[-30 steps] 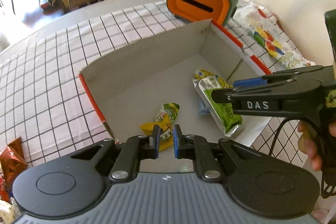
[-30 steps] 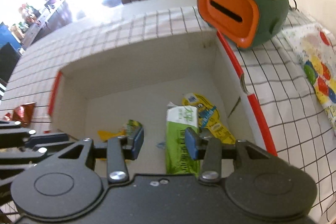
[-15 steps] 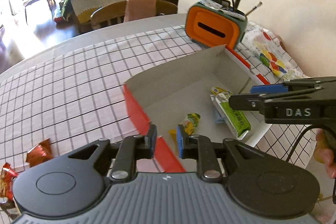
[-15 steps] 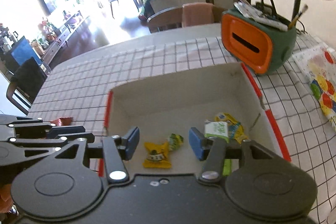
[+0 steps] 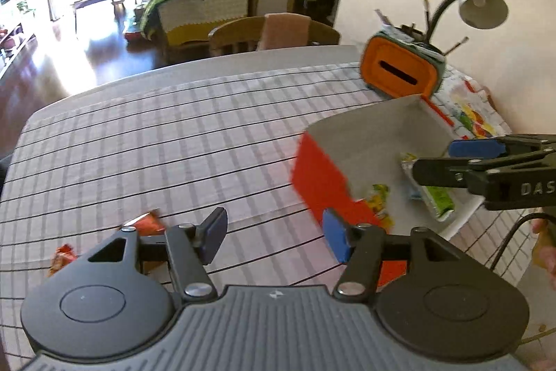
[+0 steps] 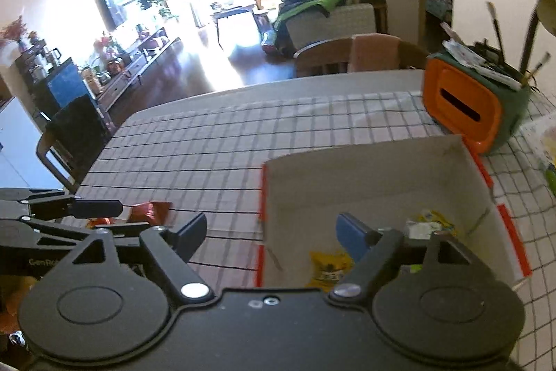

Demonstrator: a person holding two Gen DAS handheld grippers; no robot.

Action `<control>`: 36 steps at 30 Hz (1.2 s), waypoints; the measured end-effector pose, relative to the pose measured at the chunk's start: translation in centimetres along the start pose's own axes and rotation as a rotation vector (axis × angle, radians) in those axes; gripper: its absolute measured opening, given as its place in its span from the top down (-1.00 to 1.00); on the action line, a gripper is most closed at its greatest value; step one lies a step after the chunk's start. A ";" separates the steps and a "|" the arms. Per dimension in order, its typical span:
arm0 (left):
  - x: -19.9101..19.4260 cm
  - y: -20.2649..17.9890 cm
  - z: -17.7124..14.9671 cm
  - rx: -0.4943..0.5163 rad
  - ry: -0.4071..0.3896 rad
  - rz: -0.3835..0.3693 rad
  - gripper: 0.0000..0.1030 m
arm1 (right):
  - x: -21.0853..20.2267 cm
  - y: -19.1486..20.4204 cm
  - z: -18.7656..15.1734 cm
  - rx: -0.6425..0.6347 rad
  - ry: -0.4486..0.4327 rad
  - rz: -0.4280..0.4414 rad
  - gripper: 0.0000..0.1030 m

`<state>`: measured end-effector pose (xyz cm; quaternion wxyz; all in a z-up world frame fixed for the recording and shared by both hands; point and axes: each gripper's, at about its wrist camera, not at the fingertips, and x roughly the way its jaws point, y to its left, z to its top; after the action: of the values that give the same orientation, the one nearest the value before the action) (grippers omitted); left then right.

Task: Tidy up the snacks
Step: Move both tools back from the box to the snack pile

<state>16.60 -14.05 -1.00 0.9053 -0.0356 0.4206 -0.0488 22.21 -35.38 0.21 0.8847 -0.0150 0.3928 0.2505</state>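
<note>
A cardboard box [image 5: 368, 124] with red outer sides stands on the checked tablecloth at the right. Inside it lie a yellow-green packet [image 5: 380, 199] and a green packet [image 5: 436, 199]. In the right wrist view the box [image 6: 368, 162] holds a yellow packet [image 6: 328, 266] and a white-yellow one [image 6: 429, 223]. My left gripper [image 5: 274, 237] hovers over the cloth left of the box, its jaws opening with nothing between them. Red snack packets [image 5: 147, 223] lie on the cloth just beyond it. My right gripper [image 6: 272, 235] hangs over the box's left wall, also opening and holding nothing.
An orange and green holder [image 6: 465, 106] with brushes stands behind the box, beside a desk lamp [image 5: 481, 0]. A colourful printed cloth [image 5: 469, 113] lies at the far right. A wooden chair [image 5: 243, 35] stands at the table's far edge. Another red packet [image 5: 62, 254] lies at the left.
Both grippers have drawn back and up from inside the box and swung left. Their jaws have spread from nearly shut to wide apart. The packets stay in the box.
</note>
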 end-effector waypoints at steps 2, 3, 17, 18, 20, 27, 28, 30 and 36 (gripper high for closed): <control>-0.4 1.7 -0.6 -0.020 0.000 0.013 -0.32 | 0.2 1.3 0.0 -0.016 -0.003 0.008 -0.66; -0.7 2.5 -0.8 -0.028 -0.003 0.018 -0.35 | 0.4 1.9 0.0 -0.026 -0.003 0.010 -0.67; -3.9 11.4 -5.3 -0.064 -0.067 0.123 -0.68 | 3.5 10.5 -1.4 -0.110 0.042 0.081 -0.99; -3.9 11.8 -5.6 -0.063 -0.067 0.128 -0.69 | 3.7 11.0 -1.4 -0.114 0.046 0.081 -1.00; -3.9 12.9 -6.4 -0.072 -0.062 0.134 -0.69 | 4.3 12.2 -1.5 -0.129 0.055 0.080 -1.00; -3.9 16.8 -9.0 -0.114 -0.031 0.117 -0.71 | 6.8 15.3 -2.1 -0.148 0.109 0.081 -1.00; -3.7 17.0 -9.4 -0.108 -0.026 0.120 -0.71 | 7.2 15.6 -2.2 -0.150 0.116 0.079 -1.00; -3.4 17.5 -10.0 -0.094 -0.014 0.131 -0.71 | 8.0 16.2 -2.3 -0.158 0.130 0.073 -1.00; -1.7 18.5 -11.4 -0.075 0.030 0.149 -0.71 | 11.1 17.4 -2.6 -0.161 0.169 0.050 -1.00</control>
<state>7.88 4.20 -9.04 0.8981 -0.0373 0.4369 0.0337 18.81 -15.90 -6.43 0.8378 -0.0974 0.4449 0.3009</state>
